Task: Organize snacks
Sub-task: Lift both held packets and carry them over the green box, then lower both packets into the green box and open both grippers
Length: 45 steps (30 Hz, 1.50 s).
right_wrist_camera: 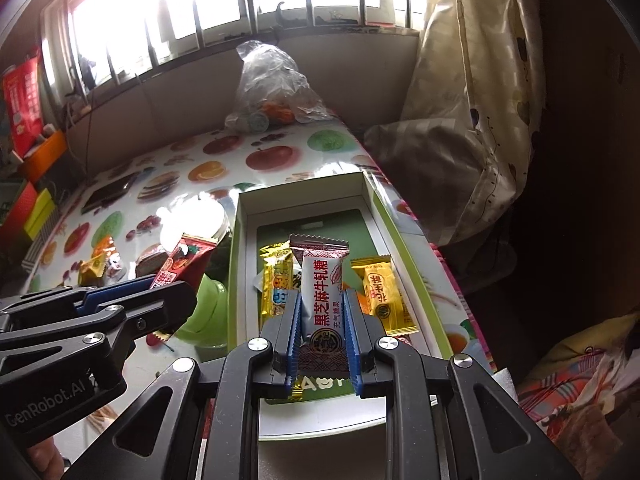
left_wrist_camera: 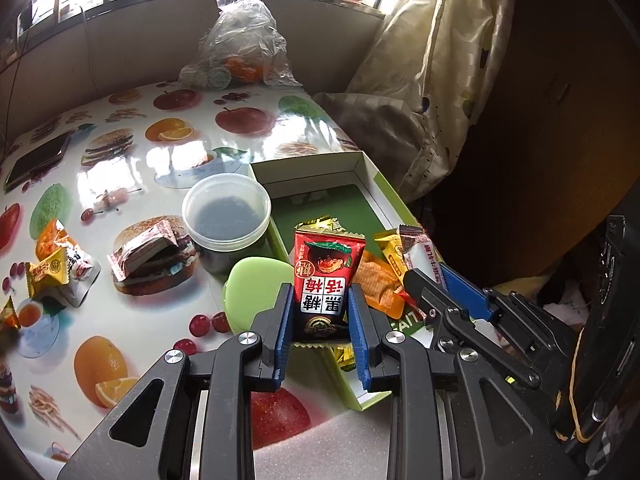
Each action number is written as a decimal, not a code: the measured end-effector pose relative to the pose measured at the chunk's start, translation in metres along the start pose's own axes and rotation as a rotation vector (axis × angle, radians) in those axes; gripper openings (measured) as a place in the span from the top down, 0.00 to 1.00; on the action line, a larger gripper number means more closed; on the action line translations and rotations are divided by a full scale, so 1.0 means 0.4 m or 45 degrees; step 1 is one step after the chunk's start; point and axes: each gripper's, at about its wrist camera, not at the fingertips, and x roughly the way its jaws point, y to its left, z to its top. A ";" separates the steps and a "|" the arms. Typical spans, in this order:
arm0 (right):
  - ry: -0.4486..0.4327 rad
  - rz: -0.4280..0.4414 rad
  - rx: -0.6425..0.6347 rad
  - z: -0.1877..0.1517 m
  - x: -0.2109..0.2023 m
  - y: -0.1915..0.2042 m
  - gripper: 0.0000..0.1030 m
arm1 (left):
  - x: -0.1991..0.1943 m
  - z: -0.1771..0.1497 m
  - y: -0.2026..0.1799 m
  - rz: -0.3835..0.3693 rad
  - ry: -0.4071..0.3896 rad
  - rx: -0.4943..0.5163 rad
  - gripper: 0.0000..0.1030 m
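My left gripper (left_wrist_camera: 320,300) is shut on a red and black candy packet (left_wrist_camera: 326,280), held upright over the near left edge of the open green box (left_wrist_camera: 384,200). My right gripper (right_wrist_camera: 322,304) is shut on a white and maroon nougat packet (right_wrist_camera: 322,292), held above the box (right_wrist_camera: 400,236). In the box lie a yellow packet (right_wrist_camera: 382,296), a yellow and blue packet (right_wrist_camera: 276,284) and an orange packet (left_wrist_camera: 378,288). The left gripper with its red packet (right_wrist_camera: 184,264) shows at the left of the right wrist view; the right gripper (left_wrist_camera: 440,280) shows in the left wrist view.
On the fruit-print tablecloth (left_wrist_camera: 132,168) lie a brown packet (left_wrist_camera: 148,250), a yellow and an orange packet (left_wrist_camera: 56,260), a clear plastic tub (left_wrist_camera: 226,212), a green lid (left_wrist_camera: 256,292), a phone (left_wrist_camera: 36,160) and a plastic bag (left_wrist_camera: 244,44). A curtain (left_wrist_camera: 432,60) hangs right.
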 end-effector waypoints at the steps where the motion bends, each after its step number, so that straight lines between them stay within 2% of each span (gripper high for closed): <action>1: 0.002 -0.004 0.002 -0.001 0.003 -0.007 0.81 | 0.005 0.001 -0.007 0.003 -0.005 0.012 0.73; 5: 0.024 -0.022 0.020 -0.008 0.020 -0.040 0.81 | 0.037 0.005 -0.020 -0.004 0.033 0.007 0.73; 14: 0.058 -0.037 0.025 -0.008 0.059 -0.079 0.81 | 0.088 0.025 -0.047 0.029 0.051 0.012 0.73; 26: 0.082 -0.063 0.015 -0.008 0.110 -0.103 0.81 | 0.152 0.043 -0.063 0.097 0.087 0.028 0.73; 34: 0.079 -0.067 0.002 -0.014 0.121 -0.102 0.81 | 0.185 0.049 -0.070 0.107 0.113 0.039 0.73; 40: 0.073 -0.063 0.003 -0.017 0.122 -0.105 0.75 | 0.191 0.052 -0.072 0.098 0.117 0.039 0.73; 42: 0.069 -0.053 0.002 -0.018 0.121 -0.105 0.72 | 0.190 0.054 -0.073 0.095 0.110 0.039 0.71; 45: 0.059 -0.053 -0.002 -0.020 0.118 -0.099 0.66 | 0.183 0.056 -0.077 0.077 0.094 0.043 0.59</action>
